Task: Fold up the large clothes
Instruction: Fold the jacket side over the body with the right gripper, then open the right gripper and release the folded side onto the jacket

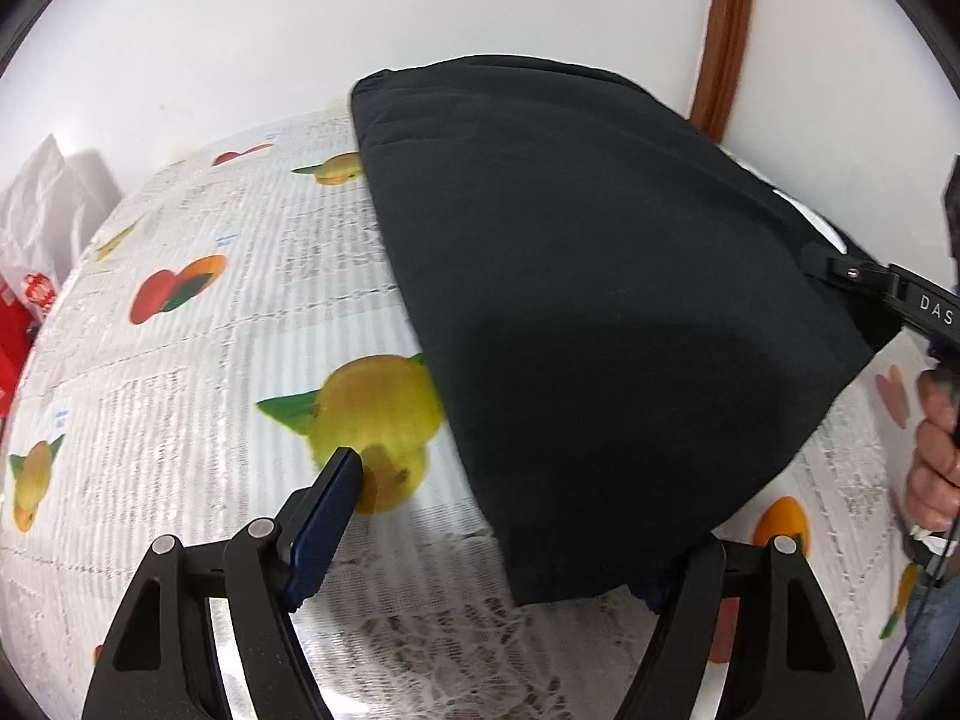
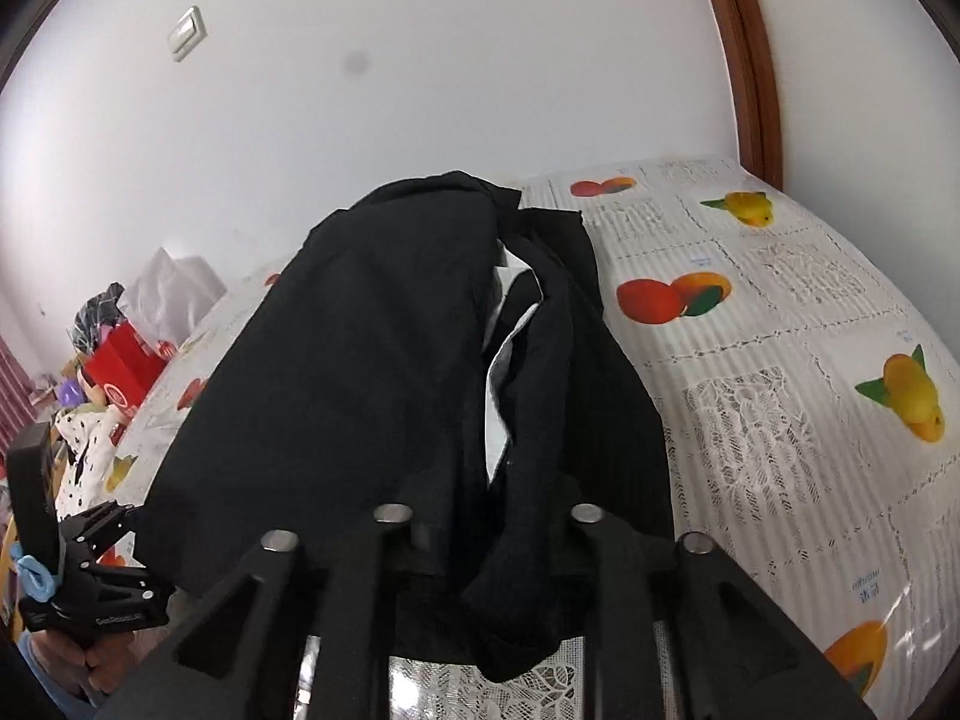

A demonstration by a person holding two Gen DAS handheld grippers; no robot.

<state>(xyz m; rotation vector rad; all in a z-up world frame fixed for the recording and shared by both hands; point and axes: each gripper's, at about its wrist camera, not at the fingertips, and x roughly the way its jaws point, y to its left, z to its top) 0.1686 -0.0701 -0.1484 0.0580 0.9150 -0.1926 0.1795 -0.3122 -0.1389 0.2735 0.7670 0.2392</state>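
Observation:
A black garment (image 1: 588,300) lies folded over on a table with a fruit-print cloth (image 1: 210,360). My left gripper (image 1: 498,516) is open; its left finger (image 1: 327,522) shows bare over the cloth, and its right finger is hidden under the garment's near corner. In the right wrist view the garment (image 2: 372,372) is bunched, with a white inner layer (image 2: 501,372) showing. My right gripper (image 2: 489,546) is shut on the garment's edge and also appears at the left wrist view's right side (image 1: 864,276).
A white wall and a brown door frame (image 2: 750,60) stand behind the table. Red and white bags (image 2: 126,360) and a spotted cloth (image 2: 84,456) sit at the table's far left. A hand (image 1: 933,450) holds the right gripper's handle.

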